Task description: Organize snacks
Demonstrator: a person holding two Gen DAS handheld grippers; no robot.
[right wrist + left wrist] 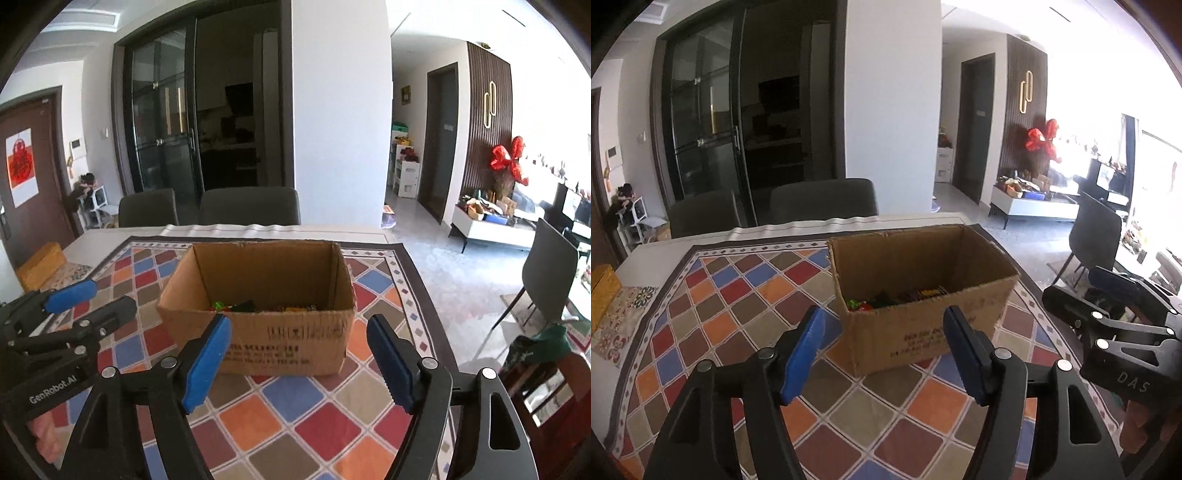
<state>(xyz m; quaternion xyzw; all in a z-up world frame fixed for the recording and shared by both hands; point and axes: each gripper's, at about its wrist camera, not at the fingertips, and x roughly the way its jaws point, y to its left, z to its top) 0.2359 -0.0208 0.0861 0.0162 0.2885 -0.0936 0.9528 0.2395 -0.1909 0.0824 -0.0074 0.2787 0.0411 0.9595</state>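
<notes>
Nearest the cameras, the left tool [882, 354] and the right tool [299, 360] hang side by side over the near part of the surface, each with its blue pads spread apart and nothing between them. Neither touches anything; the cardboard box [258, 325] stands just beyond both, apart from the fingers. It is open at the top and upright on the patterned cloth [295, 413], and the snacks [236, 306] lie low inside it, a small heap of coloured packets of which only the tops show over the near wall, so their number and kind cannot be told. No loose packets show on the cloth, so the sorting looks well along, perhaps finished. If another packet is to go in or be straightened, the sound way is probably to come over the near wall from above and reach down with one tool, keeping the other beside the box to steady it, since light cardboard may slide on cloth or tip if a finger catches the rim. Left of the cloth, a yellow box [40, 266] sits on a floral mat at the edge of the surface. Beyond the far edge stand two grey chairs [247, 206], then dark glass doors and a white pillar, and far to the right a bright living area with a red bow [508, 158].
</notes>
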